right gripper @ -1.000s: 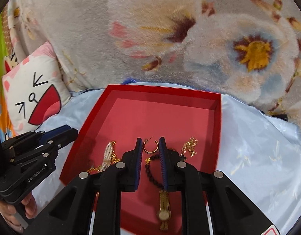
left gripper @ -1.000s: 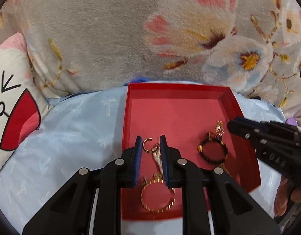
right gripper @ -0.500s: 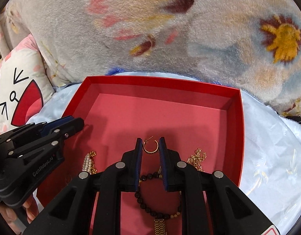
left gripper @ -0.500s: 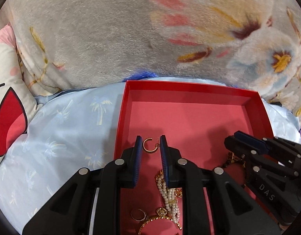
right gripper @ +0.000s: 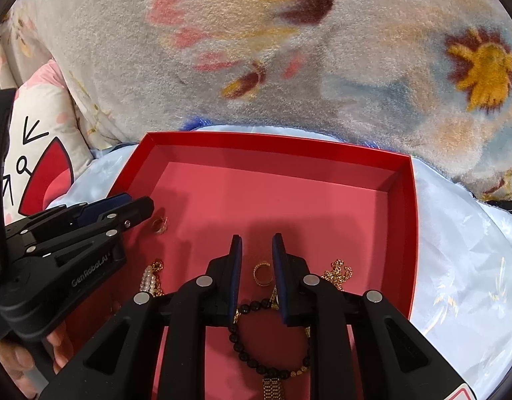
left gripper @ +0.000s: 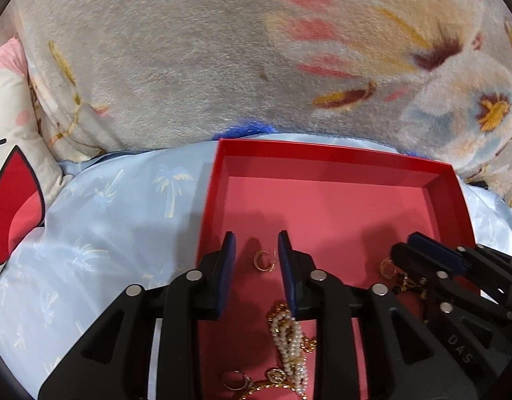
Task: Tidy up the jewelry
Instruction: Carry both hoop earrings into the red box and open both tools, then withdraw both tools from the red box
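Red shallow cardboard tray (left gripper: 322, 153) on a pale blue satin sheet with palm-tree print (left gripper: 106, 233). Grey fleece blanket with large pink and yellow flowers (left gripper: 189, 66) heaped behind; white cushion with a cartoon face (right gripper: 39, 153) off to the left.

Left hand-held gripper (left gripper: 256, 255) low over the near left part of the tray floor, blue pads spread apart, gripping nothing. Small gold hoop earring (left gripper: 264, 260) flat on the floor in the gap between the pads, touching neither.

Right hand-held gripper (right gripper: 257, 258) over the near middle of the tray, pads likewise parted with nothing clamped. Second small gold hoop earring (right gripper: 262, 275) on the floor between its fingers, clear of both pads in the right wrist view. Both hoops inside the tray, well apart.

Also in the tray, all toward the near side:
- white pearl strand with gold links (left gripper: 289, 343), bunched under the left fingers
- thin metal finger ring (left gripper: 234, 380) at the near edge, partly cut off
- black bead bracelet (right gripper: 256, 350) beneath the right fingers, a gold mesh strap (right gripper: 272, 390) hanging from it
- fine gold chain (right gripper: 339, 271), crumpled, just right of the right fingers

Far half of the tray floor bare pink
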A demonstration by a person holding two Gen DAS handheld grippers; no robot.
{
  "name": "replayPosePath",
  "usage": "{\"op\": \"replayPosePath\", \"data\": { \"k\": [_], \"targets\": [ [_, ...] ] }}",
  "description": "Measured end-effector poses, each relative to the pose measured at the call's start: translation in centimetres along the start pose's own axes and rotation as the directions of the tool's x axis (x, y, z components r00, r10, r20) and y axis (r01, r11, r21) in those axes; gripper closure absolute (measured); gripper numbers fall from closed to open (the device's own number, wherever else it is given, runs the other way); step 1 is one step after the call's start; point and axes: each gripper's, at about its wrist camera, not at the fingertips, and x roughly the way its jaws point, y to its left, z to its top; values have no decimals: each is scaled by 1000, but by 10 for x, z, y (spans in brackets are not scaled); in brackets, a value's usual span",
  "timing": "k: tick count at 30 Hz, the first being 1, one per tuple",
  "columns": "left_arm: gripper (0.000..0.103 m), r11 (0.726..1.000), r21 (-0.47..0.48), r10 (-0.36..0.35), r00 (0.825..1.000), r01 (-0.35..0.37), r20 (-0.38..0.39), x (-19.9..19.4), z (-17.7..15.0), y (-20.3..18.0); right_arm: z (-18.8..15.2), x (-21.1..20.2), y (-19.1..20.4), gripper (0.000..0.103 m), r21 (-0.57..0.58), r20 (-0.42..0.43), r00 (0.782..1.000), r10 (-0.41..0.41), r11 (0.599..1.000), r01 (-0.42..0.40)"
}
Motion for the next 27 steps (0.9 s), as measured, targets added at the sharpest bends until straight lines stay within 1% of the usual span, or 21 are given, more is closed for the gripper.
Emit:
{"op": "replayPosePath", "data": {
  "k": [2, 5, 7, 9, 11, 14, 16, 17, 18, 22, 25, 27],
  "targets": [
    [77, 1000, -2, -7, 1000, 7, 2, -1, 0, 2, -1, -4, -1, 85, 2, 5, 1000, 1, 1000, -1],
    [77, 1000, 2, 9, 1000, -9, 20, -8, -1, 1, -3, -12, -1, 84, -2, 18, 1000, -1, 1000, 1],
    [77, 1000, 13, 15, 1000, -15, 26, -13, -4, 0, -6, -19, -1, 82, -3, 25, 1000, 9, 1000, -9],
    [77, 999, 20, 28, 999, -29, 38, -21, -8, -1, -10, -28, 1, 76, -10, 39, 999, -2, 1000, 3],
    [77, 999, 28, 38, 998, -39, 50, -31, -17, -3, -17, -38, 3, 74, -16, 66, 997, -33, 999, 34],
    [77, 998, 35, 55, 996, -57, 64, -46, -29, -5, -27, -53, 2, 74, -2, 78, 997, -19, 1000, 19],
    [77, 994, 54, 85, 993, -90, 87, -59, -40, -9, -34, -61, 3, 73, -7, 86, 996, -24, 1000, 25],
    [77, 994, 62, 89, 992, -95, 92, -63, -44, -10, -38, -67, 5, 72, -11, 93, 995, -32, 999, 33],
    [76, 993, 66, 95, 991, -101, 96, -68, -49, -10, -42, -71, 6, 69, -24, 143, 989, -35, 999, 39],
    [74, 994, 62, 80, 992, -86, 95, -87, -69, -10, -59, -91, 11, 66, -27, 162, 987, -23, 999, 27],
    [74, 991, 58, 112, 988, -118, 105, -99, -86, -12, -72, -103, 15, 63, -18, 175, 984, -18, 1000, 21],
    [74, 991, 52, 119, 987, -126, 111, -104, -92, -12, -80, -110, 15, 62, -6, 175, 985, -10, 1000, 11]
  ]
}}
